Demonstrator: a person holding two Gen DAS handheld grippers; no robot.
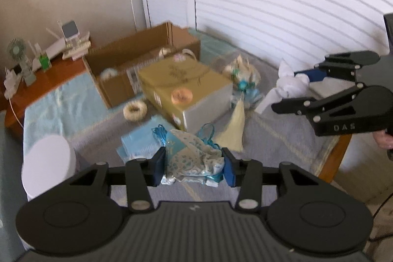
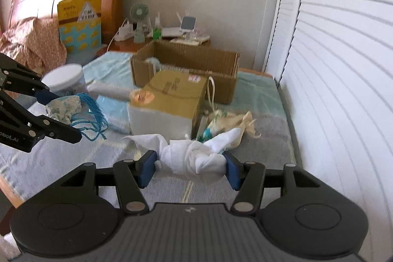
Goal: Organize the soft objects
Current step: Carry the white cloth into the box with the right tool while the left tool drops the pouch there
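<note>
Holding a soft bundle in each gripper, we were partway through the sorting. Our left gripper [image 1: 194, 165] had its blue pads pressed against a crumpled blue-patterned pouch [image 1: 194, 158] with bright blue cords trailing from it, raised clear of the grey bedspread [image 1: 282, 136]. Our right gripper [image 2: 189, 170] was clamped on a knotted white cloth [image 2: 194, 158], its loose ends sticking out to either side, also off the bed.

Around them, several pieces lay unsorted: a cream fabric cone [image 1: 234, 129] just beyond the pouch, a tangle of pale gauze and teal ribbon [image 1: 242, 75] beside the gold box [image 1: 186, 92], and a small white ring [image 1: 134, 109] in front of the open cardboard box [image 1: 145, 60]. That cardboard box, well behind the gold one, seemed to us the likely place for everything; a few pale items already sat inside it, though blur hid what they were.

We judged the job barely begun: two pieces lifted, none of the visible loose ones put away.
</note>
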